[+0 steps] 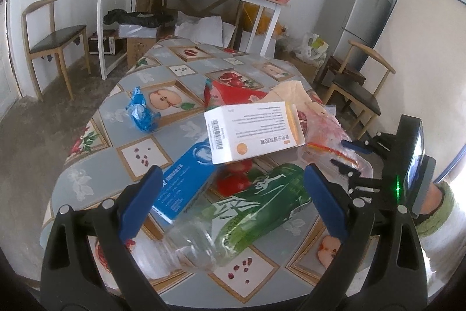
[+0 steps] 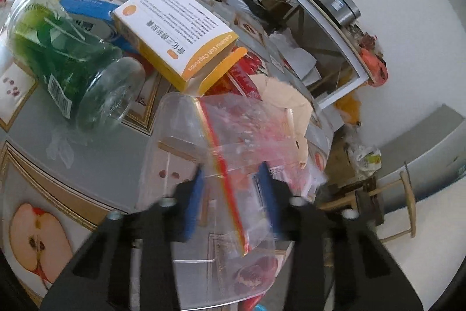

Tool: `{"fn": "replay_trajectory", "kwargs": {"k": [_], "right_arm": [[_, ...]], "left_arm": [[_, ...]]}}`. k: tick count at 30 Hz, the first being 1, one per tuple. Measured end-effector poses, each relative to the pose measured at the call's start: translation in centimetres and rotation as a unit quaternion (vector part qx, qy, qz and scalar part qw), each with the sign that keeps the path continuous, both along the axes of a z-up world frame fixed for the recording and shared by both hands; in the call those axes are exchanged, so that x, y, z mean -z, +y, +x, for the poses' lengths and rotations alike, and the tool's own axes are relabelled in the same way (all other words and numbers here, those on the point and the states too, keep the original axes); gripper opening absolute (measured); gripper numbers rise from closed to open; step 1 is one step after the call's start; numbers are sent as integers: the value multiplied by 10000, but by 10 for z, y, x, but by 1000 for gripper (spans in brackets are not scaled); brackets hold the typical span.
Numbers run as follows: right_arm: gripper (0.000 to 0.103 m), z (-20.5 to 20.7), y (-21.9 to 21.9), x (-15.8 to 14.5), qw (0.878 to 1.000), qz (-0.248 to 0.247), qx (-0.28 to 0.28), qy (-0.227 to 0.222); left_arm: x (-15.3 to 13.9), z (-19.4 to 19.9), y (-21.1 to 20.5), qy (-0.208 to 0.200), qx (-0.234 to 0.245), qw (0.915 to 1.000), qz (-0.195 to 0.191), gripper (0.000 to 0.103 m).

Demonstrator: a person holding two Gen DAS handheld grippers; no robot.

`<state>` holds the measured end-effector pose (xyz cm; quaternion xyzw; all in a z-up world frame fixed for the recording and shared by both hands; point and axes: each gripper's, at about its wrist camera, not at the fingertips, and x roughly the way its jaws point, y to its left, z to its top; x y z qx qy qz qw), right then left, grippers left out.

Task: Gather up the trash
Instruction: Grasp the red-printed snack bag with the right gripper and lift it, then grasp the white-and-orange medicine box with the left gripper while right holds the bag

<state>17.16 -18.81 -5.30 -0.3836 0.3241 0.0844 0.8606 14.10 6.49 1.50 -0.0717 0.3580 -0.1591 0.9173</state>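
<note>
Trash lies heaped on the bench [image 1: 96, 182] with its fruit-patterned cloth. The left gripper [image 1: 233, 194] hangs with its jaws wide, a clear bottle with a green label [image 1: 256, 209] lying between them, untouched; a blue box [image 1: 186, 182] sits by the left jaw and a white and orange carton [image 1: 250, 130] just beyond. The right gripper [image 2: 230, 191] has its jaws narrow, with a clear zip bag [image 2: 233, 142] between them; whether they pinch it, I cannot tell.

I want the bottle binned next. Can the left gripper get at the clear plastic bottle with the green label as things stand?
Probably yes: the left gripper is open, and the clear plastic bottle with the green label lies between its fingers, nothing on top.
</note>
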Motion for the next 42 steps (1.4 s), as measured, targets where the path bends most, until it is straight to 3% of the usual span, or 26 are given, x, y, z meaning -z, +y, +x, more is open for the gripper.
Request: {"fn": "replay_trajectory", "kwargs": {"k": [8,13,22,27,33,37,39,42], "right_arm": [[10,-24,-28,-37,9915,868,657,-712],[6,-41,-66,-74,9670,1897,1246,-1158],[6,-48,-107,-79,9334,3187,1444,-795],[6,-46,-139,-83,8961,4134,1513,-563],[6,-50,-161,-92,8791,4370,1713,-830],[5,-46,-164,-92,8751,4452,1708,-823],[5,-45,-165,-90,8729,4511,1693,-768],[5,-43,-164,-87,8721,4548,1662,-711]], "left_arm": [[-8,0,3,-165,-1,9999,49,93],[-13,2,-4,-296,131,9994,149,93],[-18,24,-26,-245,540,9977,314,93],[-12,25,-34,-172,580,9978,260,93],[-7,33,-37,-149,749,9965,344,93],[-6,51,-40,-17,1374,9898,368,93],[-1,65,-47,121,1720,9833,589,93],[6,85,-63,198,2064,9698,1287,93]]}}
